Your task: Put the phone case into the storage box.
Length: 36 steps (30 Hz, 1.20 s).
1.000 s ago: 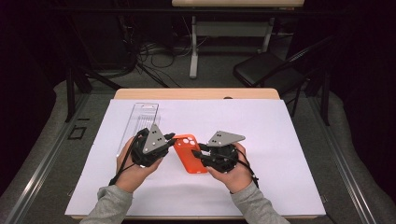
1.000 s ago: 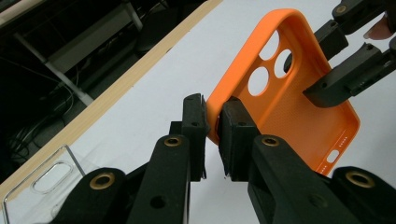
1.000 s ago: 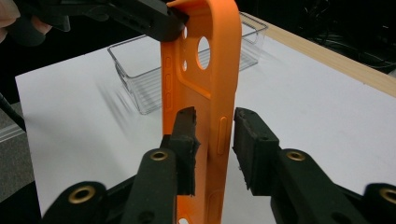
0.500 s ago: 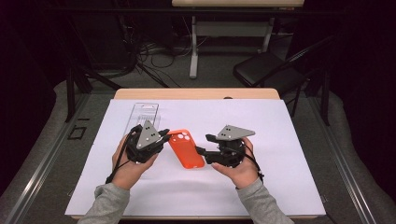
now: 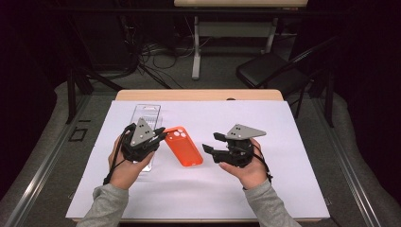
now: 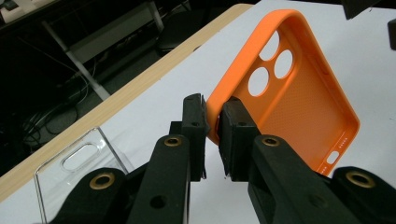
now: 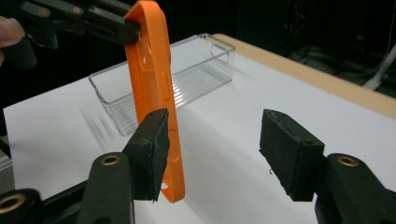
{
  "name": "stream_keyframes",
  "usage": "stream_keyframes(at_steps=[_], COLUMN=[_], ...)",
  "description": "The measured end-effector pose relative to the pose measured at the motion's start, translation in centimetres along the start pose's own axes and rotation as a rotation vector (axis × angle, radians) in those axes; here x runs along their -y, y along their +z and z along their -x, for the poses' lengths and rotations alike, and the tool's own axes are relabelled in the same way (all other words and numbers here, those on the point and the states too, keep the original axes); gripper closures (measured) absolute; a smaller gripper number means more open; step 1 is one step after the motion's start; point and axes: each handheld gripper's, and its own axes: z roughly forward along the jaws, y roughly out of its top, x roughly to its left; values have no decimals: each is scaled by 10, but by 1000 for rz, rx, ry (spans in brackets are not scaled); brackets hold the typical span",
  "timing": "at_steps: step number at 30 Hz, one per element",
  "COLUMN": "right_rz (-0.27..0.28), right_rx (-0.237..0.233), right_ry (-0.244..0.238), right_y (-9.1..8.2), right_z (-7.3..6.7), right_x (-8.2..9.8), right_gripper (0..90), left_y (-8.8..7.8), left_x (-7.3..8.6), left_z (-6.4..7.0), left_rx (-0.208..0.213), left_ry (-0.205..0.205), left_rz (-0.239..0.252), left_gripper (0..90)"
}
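Left gripper [image 5: 160,133] pinches the rim of the orange phone case [image 5: 184,145] at its camera-hole end, holding it tilted above the white counter [image 5: 293,123], just beside the clear tray [image 5: 146,113]. Right gripper [image 5: 210,143], apart from the case's far end, has just been opening; its jaws stand half spread with nothing between them. Step in hand, apparently: a handover completed, left hand carrying. Next move likely calls for swinging the case toward the tray.

Grey sleeves [image 5: 106,203]; black fingers [image 7: 150,140], brass screws, grey three-cornered plates.
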Motion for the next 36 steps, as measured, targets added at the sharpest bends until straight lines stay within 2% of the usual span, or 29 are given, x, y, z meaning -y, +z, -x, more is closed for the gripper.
stream_keyframes(at_steps=[6,7,11,14,22,26,33,36], right_rz=[18,19,23,18,37,29,40,43], right_rx=[22,22,50,40,74,128,156,152], right_ry=[19,35,32,46,48,61,102,118], right_y=[-4,-4,-7,-8,-18,-22,-30,-33], right_z=[4,4,5,8,11,14,19,20], right_x=[-1,-1,0,0,2,6,13,17], right_gripper=[391,366,284,225,167,150,134,84], left_y=[0,0,0,1,0,0,1,1], left_x=[1,1,2,2,2,2,3,3], left_z=[-2,-2,-3,-3,-4,-4,-4,-5], left_rx=[0,1,3,2,2,-1,-3,-6], left_ry=[-6,-9,-12,-11,-10,-9,-6,-8], left_rz=[3,4,4,4,6,7,6,8], left_gripper=[817,817,817,817,816,816,816,816])
